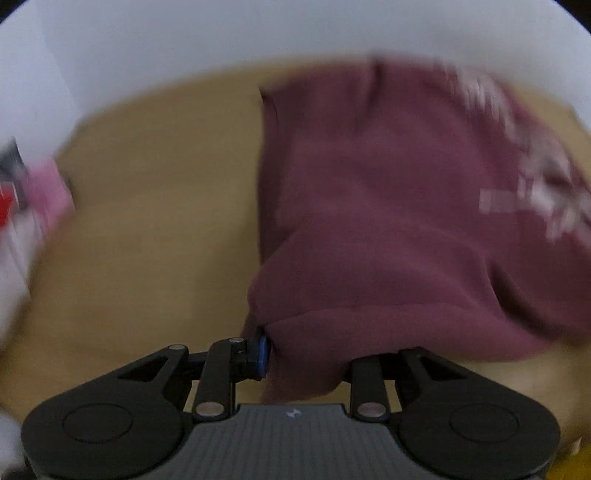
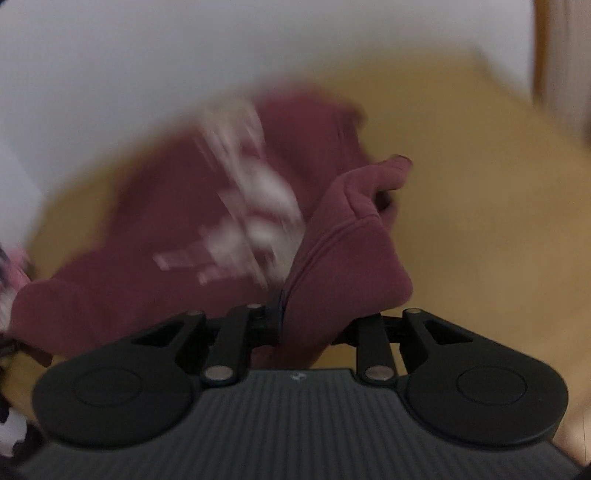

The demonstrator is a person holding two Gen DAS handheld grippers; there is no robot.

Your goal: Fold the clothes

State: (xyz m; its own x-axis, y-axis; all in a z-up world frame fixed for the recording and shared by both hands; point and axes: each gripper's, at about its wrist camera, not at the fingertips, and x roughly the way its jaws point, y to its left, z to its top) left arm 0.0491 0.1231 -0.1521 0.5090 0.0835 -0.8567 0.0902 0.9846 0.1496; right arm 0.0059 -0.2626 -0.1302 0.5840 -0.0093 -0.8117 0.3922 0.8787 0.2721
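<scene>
White wall [image 1: 258,33] behind a tan bench [image 1: 155,206]; both views motion-blurred. A maroon sweatshirt [image 1: 388,206] with white lettering lies on the bench, one end lifted toward the cameras; its long axis cannot be told. Left gripper [image 1: 306,354] clamped on a sweatshirt fold; right gripper [image 2: 314,321] clamped on a ribbed edge. Pink items [image 1: 44,192] sit at the bench's left edge.

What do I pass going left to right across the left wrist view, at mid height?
Blurred pink and red items at the left edge → bare tan table → maroon sweatshirt → its white print near the right edge.
</scene>
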